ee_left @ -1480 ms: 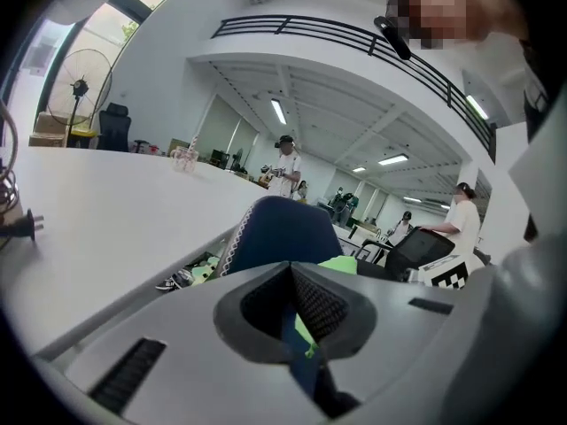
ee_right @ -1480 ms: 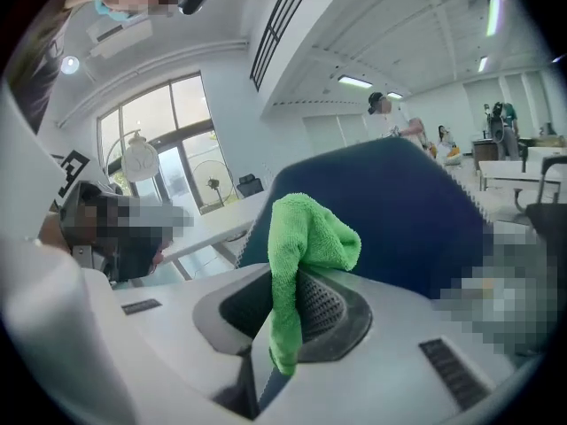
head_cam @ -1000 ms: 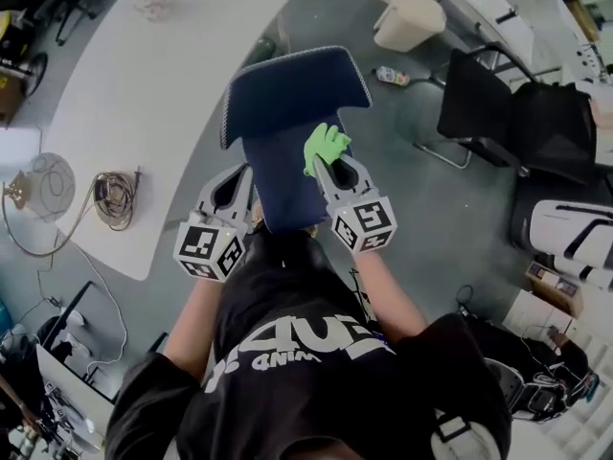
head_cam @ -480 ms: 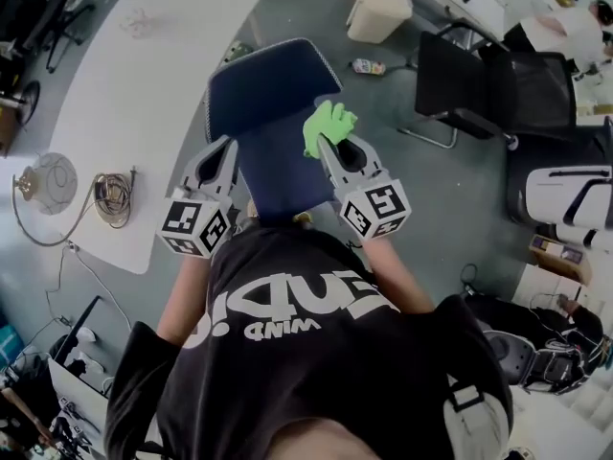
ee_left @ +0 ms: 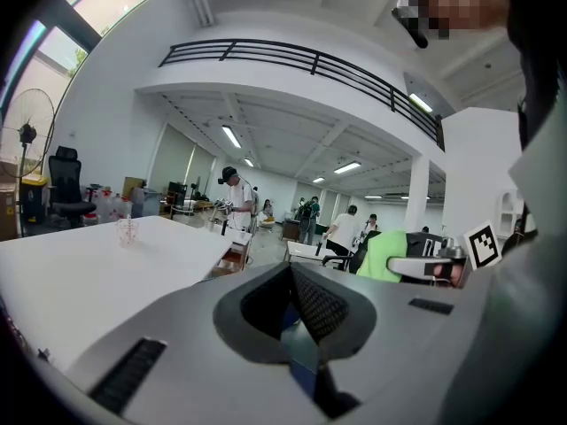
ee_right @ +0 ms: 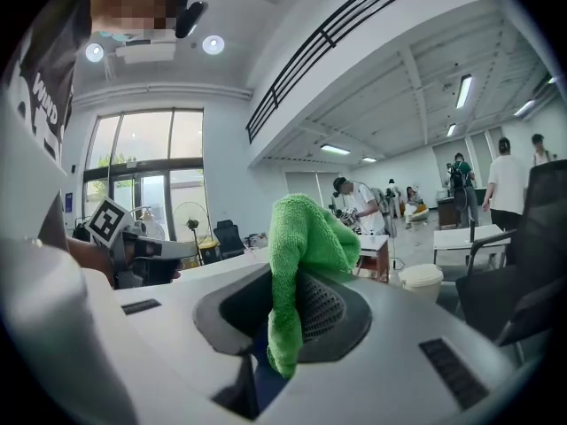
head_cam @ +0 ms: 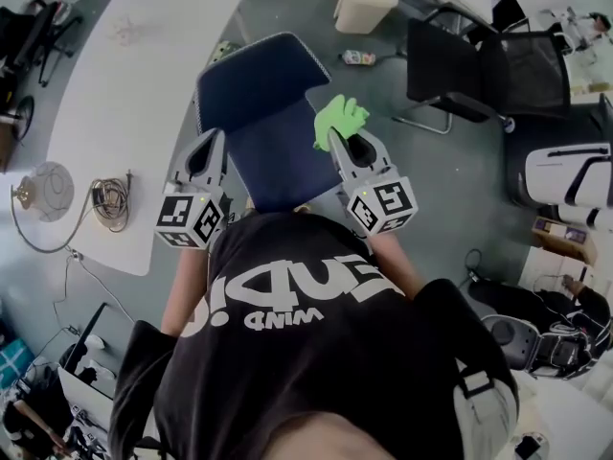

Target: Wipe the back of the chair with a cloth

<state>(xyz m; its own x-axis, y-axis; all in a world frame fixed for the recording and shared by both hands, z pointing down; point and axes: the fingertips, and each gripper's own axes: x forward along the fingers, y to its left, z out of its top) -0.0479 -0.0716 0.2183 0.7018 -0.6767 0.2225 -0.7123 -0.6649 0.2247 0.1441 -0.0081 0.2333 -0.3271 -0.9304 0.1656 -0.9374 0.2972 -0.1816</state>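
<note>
Overhead, head view, chair: the chair (head_cam: 263,113) stands right in front of the person, beside the curved white worktop (head_cam: 124,113). Its navy back faces the camera, which puts it within reach of both arms.
Head view, cloth: the bright green cloth (head_cam: 341,121) sits bunched at the tip of the right hand-held gripper (head_cam: 337,142), at the right edge of the chair back. It is touching the back or just off it; I cannot tell which.
Head view, left side: the left hand-held gripper (head_cam: 213,142) lies along the back's left edge, probably to steady the chair while the other one wipes.
Left gripper view, jaws: the jaws meet at the tips with nothing clamped. A blue sliver shows through the gap lower down, likely chair fabric behind.
Left gripper view, beyond: the cloth (ee_left: 385,255) shows as a green lump on the other gripper, off to the right.
Right gripper view, jaws: clamped on the cloth (ee_right: 306,246), which stands in a fold above the pads and hangs a tail below. This middle pinch leaves a soft wad free for wiping.
Right gripper view, cloth's look: fluffy pile, evenly green, no stains visible.
Stage: judged to be at, or just short of, a stroke on the right side of the back.
</note>
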